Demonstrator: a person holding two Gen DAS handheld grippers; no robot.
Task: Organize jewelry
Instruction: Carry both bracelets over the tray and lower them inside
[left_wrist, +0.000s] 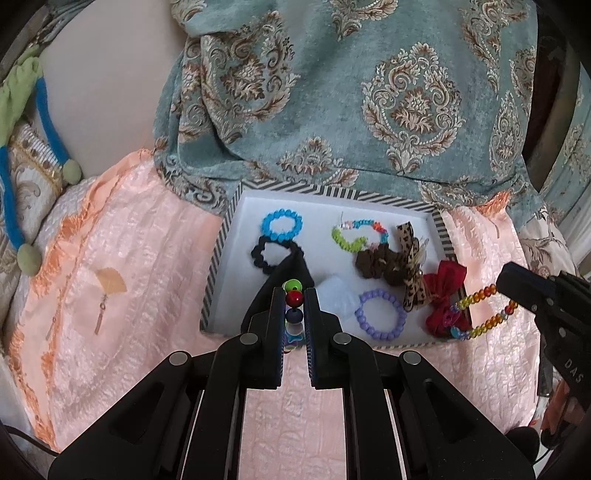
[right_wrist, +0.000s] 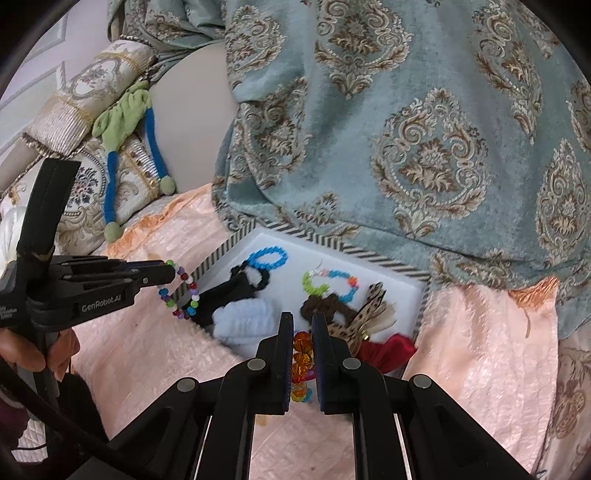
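Note:
A white tray (left_wrist: 236, 236) with a striped rim lies on a peach bedspread. In it are a blue bead ring (left_wrist: 282, 225), a black scrunchie (left_wrist: 275, 254), a multicolour bracelet (left_wrist: 358, 234), a brown scrunchie (left_wrist: 380, 264), a leopard bow (left_wrist: 412, 266), a red bow (left_wrist: 445, 299), a purple bead bracelet (left_wrist: 380, 314) and a pale blue scrunchie (left_wrist: 334, 295). My left gripper (left_wrist: 293, 299) is shut on a multicolour round-bead bracelet (right_wrist: 181, 291) above the tray's near edge. My right gripper (right_wrist: 303, 332) is shut on an orange-red crystal bracelet (left_wrist: 484, 312) over the tray's right side.
A teal damask cloth (left_wrist: 369, 92) hangs behind the tray. A blue and green plush toy (right_wrist: 122, 147) lies on embroidered cushions (right_wrist: 88, 199) at the left. A small fan-shaped pendant (left_wrist: 107, 288) lies on the bedspread (left_wrist: 147, 295) left of the tray.

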